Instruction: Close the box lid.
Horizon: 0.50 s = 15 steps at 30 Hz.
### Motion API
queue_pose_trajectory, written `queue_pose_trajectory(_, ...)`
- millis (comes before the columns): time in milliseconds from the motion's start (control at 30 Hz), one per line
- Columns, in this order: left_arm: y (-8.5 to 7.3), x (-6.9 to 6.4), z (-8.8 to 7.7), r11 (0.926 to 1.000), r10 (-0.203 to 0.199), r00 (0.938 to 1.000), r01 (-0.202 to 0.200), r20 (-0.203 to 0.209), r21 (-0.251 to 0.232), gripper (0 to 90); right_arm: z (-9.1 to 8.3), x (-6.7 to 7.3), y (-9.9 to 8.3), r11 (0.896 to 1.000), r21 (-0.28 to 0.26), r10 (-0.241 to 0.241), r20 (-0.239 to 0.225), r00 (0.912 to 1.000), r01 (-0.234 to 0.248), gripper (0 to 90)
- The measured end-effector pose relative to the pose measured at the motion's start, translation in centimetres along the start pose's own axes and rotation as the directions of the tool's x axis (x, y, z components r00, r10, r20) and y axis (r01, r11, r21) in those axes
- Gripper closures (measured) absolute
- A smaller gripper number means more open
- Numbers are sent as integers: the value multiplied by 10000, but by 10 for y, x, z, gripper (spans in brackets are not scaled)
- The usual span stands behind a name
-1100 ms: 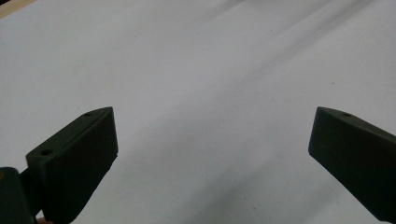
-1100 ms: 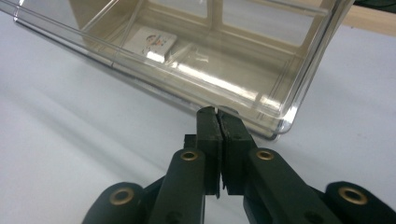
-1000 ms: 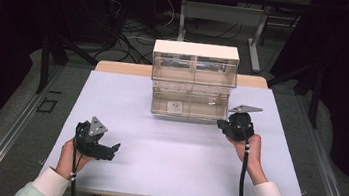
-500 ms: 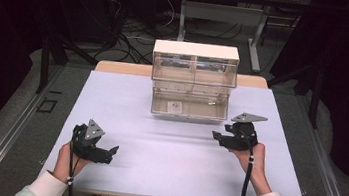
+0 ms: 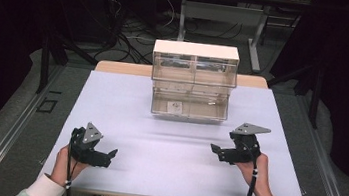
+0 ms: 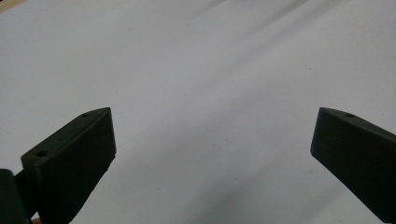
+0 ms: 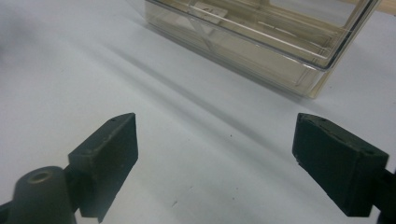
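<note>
right gripper view alone shows drawer (image 7: pixel 261 42) beyond parted jaws.

A pale worktop (image 5: pixel 126 102) with a wooden far edge sits on a grey floor (image 5: pixel 25 110). Dark curtains (image 5: pixel 346 74) close the room at 3 and 9 o'clock. At 12 o'clock stands a second table's metal frame (image 5: pixel 258 33) — tangled cables (image 5: pixel 135 32) lie beneath it. Light falls evenly on the surface — the surroundings stay dim.
</note>
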State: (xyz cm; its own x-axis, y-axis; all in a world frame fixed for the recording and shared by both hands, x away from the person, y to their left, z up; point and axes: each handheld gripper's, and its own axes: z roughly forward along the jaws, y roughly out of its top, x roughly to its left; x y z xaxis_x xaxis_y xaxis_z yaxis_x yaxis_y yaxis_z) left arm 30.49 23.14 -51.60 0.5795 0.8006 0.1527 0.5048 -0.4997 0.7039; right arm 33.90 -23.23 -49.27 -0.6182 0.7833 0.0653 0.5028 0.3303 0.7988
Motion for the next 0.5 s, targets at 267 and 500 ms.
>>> queue_pose_trajectory(267, -3, 0, -1, 10000, 11, 10000, -12, 62, 86, 4, -10, 3, -14, 9998, 75, -162, -33, 9999, 162, 51)
queue_pose_trajectory(500, -4, 0, -1, 9999, -79, 9999, 78, 78, 92, 4, -18, 5, -25, 9990, 182, -401, 77, 9992, 400, 15)
